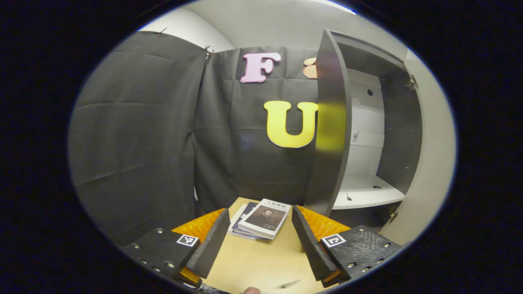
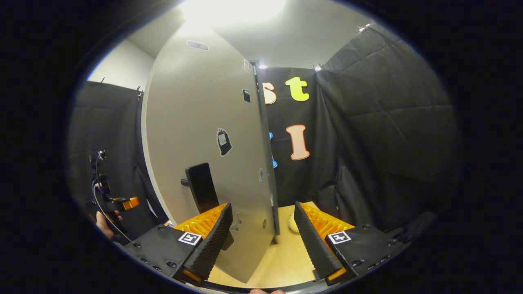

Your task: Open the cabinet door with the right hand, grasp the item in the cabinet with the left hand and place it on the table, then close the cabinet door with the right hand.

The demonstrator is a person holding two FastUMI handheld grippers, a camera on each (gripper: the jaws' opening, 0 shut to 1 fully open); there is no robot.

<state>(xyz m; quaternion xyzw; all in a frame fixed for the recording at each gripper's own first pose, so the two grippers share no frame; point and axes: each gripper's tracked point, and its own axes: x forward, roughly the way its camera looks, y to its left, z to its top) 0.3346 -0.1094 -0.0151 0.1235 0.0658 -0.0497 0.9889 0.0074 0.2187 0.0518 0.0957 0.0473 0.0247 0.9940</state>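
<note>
Wooden surface (image 1: 253, 261) carries the books (image 1: 263, 219) just left of the open cabinet door (image 1: 329, 134), between the left gripper (image 1: 258, 241) jaws, spread wide and empty. Right gripper (image 2: 261, 239), jaws gaping, straddles the door's edge; the stiff panel should swing easily by its handle (image 2: 202, 188).

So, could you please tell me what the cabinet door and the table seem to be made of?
Cabinet door: probably laminated board, smooth with a soft sheen, since the ceiling light glares off its pale face; its inner side looks dark and glossy. Table: likely light wood or wood-look laminate, matte and tan.
</note>
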